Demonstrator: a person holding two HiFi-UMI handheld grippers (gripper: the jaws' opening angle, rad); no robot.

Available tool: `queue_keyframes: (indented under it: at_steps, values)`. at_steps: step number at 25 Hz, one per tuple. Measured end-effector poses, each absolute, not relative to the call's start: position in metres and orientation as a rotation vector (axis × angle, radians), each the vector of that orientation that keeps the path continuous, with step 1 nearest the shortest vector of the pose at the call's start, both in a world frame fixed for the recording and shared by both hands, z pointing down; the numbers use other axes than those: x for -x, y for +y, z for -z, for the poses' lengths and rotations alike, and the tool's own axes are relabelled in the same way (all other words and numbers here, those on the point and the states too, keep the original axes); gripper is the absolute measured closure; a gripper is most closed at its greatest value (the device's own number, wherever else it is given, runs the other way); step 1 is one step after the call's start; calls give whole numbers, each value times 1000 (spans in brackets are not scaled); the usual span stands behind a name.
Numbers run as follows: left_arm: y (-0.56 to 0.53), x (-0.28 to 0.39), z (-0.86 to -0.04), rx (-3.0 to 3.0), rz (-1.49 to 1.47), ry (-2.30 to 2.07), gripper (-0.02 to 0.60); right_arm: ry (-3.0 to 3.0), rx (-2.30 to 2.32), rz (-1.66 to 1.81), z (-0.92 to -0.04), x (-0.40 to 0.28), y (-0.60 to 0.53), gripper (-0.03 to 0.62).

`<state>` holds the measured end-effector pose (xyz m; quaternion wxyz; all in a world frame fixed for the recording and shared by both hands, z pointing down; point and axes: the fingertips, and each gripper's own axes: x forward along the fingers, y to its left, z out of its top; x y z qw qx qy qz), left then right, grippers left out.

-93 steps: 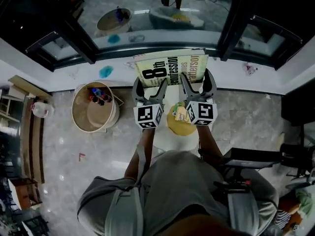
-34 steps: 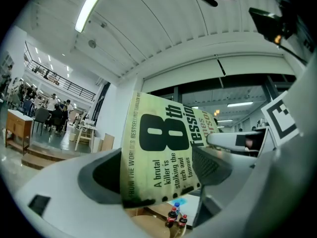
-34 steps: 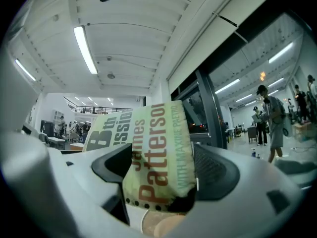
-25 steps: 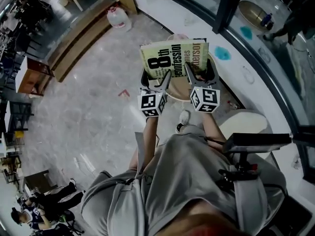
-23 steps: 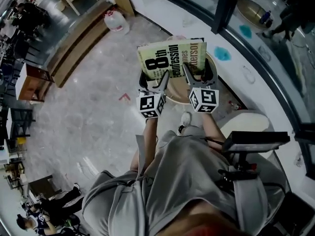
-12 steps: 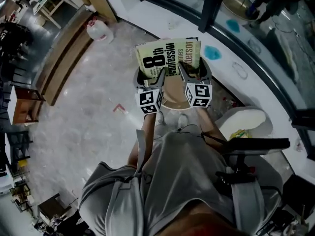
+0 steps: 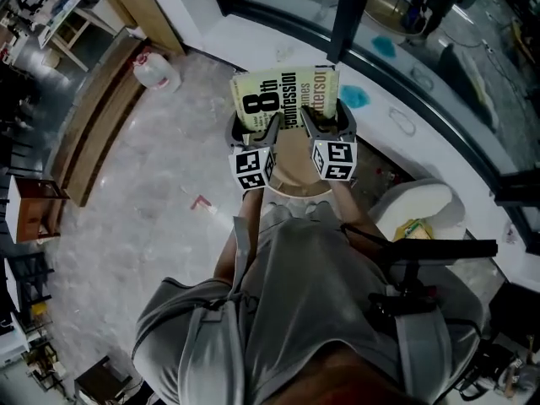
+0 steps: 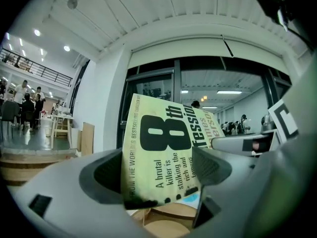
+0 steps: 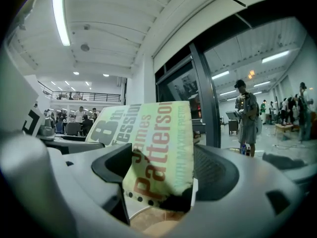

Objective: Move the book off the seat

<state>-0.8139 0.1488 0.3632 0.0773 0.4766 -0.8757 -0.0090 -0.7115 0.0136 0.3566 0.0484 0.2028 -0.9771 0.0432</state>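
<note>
**Two claws held one book up in the air**

Two claws gripped one book, and it was off the seat. The grey stone floor (image 7: pixel 143 192) was the biggest thing and spread out far below. A person in a grey shirt (image 7: pixel 295 294) stood on it beside a dark window wall. A long wooden bench (image 7: pixel 93 116) lay off to the left.

The round white seat (image 7: pixel 422 201) was at the person's right, with a small yellow thing (image 7: pixel 411 229) on it. A round wooden tub (image 7: pixel 291 165) sat on the floor right in front of the person.

The yellow-green book (image 7: pixel 285 99) was held above that tub and away from the seat. Its cover faced the person and showed a big black 8. The left gripper (image 7: pixel 256 129) was clenched on the book's bottom edge near the left corner. The right gripper (image 7: pixel 327 123) was clenched on the same edge near the right corner. Each gripper view showed the book pinched between both jaws.

A white jug (image 7: pixel 157 72) stood by the bench. A tiny red mark (image 7: pixel 200 202) was on the floor.
</note>
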Motion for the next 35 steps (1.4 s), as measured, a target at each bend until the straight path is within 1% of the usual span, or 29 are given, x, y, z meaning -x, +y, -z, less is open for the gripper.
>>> queue_keyframes:
  at_steps: [6, 10, 17, 26, 31, 35]
  values:
    - [151, 827, -413, -1392, 12, -2530, 158, -2877, -623, -166, -405, 723, 18, 220]
    - [141, 840, -469, -1365, 20, -2453, 158, -2810, -641, -180, -456, 734, 9, 220]
    - [132, 829, -620, -1310, -70, -2250, 158, -2634, -657, -328, -611, 720, 4, 220]
    - [145, 787, -813, -1200, -108, -2029, 158, -2430, -643, -423, -801, 680, 16, 220]
    - [160, 768, -901, -1158, -162, -1928, 158, -2331, -641, -484, -893, 658, 34, 220]
    - [168, 756, -957, -1080, -165, -1836, 158, -2266, -615, -475, -946, 650, 39, 218]
